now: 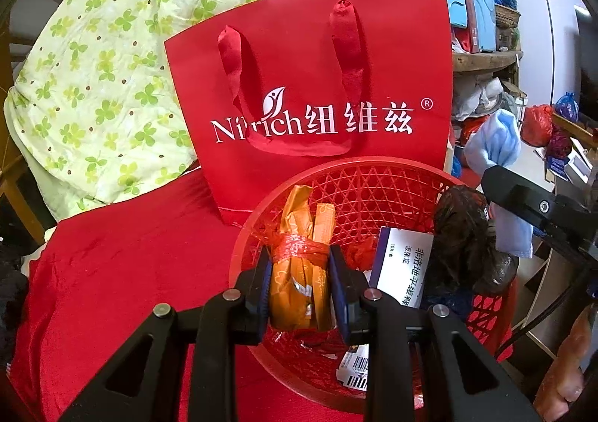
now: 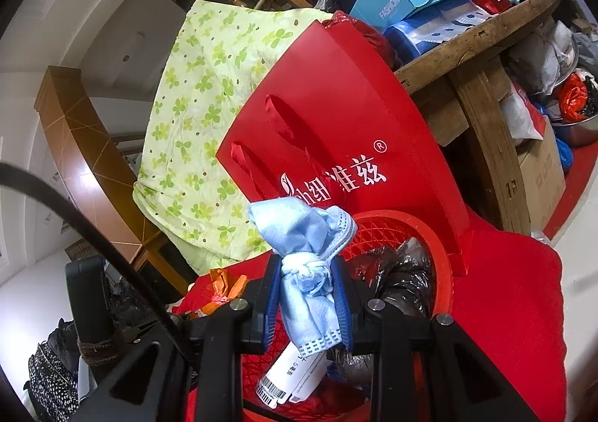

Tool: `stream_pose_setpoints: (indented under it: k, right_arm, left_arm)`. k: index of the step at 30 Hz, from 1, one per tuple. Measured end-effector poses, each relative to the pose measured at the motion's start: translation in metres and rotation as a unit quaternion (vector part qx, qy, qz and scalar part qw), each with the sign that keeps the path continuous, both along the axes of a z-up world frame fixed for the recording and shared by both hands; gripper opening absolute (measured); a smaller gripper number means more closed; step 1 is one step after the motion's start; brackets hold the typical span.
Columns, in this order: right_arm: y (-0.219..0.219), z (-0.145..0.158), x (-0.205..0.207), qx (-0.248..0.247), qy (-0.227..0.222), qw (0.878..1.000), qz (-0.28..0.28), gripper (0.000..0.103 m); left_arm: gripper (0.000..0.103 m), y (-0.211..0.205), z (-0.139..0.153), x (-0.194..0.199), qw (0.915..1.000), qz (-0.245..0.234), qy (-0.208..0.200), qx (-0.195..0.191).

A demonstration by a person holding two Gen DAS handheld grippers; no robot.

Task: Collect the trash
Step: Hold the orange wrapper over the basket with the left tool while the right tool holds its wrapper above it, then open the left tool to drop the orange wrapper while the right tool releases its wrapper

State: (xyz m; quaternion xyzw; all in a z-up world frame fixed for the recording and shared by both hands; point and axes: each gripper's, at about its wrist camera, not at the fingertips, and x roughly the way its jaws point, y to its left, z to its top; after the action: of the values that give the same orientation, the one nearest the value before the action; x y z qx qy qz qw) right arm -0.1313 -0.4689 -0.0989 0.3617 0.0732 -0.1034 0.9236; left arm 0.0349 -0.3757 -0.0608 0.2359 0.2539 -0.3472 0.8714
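A round red plastic basket stands on a red cloth and holds a black plastic bag, a white medicine box and barcode slips. My left gripper hangs over the basket's near rim, shut on an orange wrapper bundle tied with red net. My right gripper is shut on a knotted light-blue face mask, held above the same basket. In the left wrist view the mask and the right gripper's black arm show at the right.
A red paper gift bag stands right behind the basket. A green clover-print quilt lies to the left. A wooden table stacked with blue and red boxes rises behind. More bags crowd the floor at right.
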Motion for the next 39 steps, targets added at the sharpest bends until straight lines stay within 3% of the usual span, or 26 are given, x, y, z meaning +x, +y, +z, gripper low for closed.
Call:
stream_pose_setpoints:
  k: [3,5,8,11,12,13,14,16,19,25,33,39]
  right_arm:
    - [-0.002,-0.001,0.002,0.005,0.004,1.0,0.001,0.03]
    - [-0.005,-0.003,0.004,0.014,0.007,1.0,0.003,0.03]
    - [-0.008,-0.007,0.005,0.027,0.01,1.0,0.005,0.03]
    - [-0.01,-0.01,0.006,0.038,0.009,0.999,0.01,0.033]
    - [-0.01,-0.01,0.007,0.041,0.009,0.999,0.011,0.039]
    - [-0.011,-0.012,0.007,0.046,0.006,0.999,0.012,0.055]
    - [-0.011,-0.012,0.007,0.049,0.0,0.999,0.012,0.061]
    - [-0.01,-0.011,0.006,0.048,-0.005,0.999,0.011,0.062]
    - [-0.007,-0.009,0.007,0.049,-0.011,0.999,0.012,0.062]
    - [0.005,-0.002,0.018,0.029,-0.012,0.999,0.026,0.062]
    - [0.018,0.008,0.018,0.01,-0.048,0.998,0.026,0.062]
    - [0.023,0.011,0.023,-0.005,-0.043,0.999,0.018,0.062]
  left_arm:
    - [0.032,0.001,0.0,0.002,1.0,0.001,0.002,-0.002]
    - [0.047,0.001,-0.001,0.002,1.0,0.005,0.0,-0.003]
    - [0.059,0.002,0.0,0.001,0.9998,0.009,-0.016,-0.004]
    - [0.06,0.001,0.002,0.0,0.9996,0.011,-0.025,-0.005]
    - [0.06,0.002,0.003,0.0,0.9996,0.012,-0.026,-0.005]
    - [0.06,0.002,0.003,0.0,0.9995,0.014,-0.027,-0.005]
    - [0.06,0.003,0.004,0.0,0.9995,0.016,-0.028,-0.005]
    - [0.062,0.006,0.005,0.0,0.9993,0.019,-0.032,-0.005]
    - [0.076,0.013,0.007,0.0,0.9988,0.027,-0.041,-0.006]
    - [0.077,0.027,0.011,0.001,0.998,0.041,-0.047,-0.008]
    - [0.079,0.05,0.013,0.009,0.9971,0.067,-0.036,-0.014]
    - [0.08,0.063,0.012,0.012,0.9959,0.084,-0.027,-0.018]
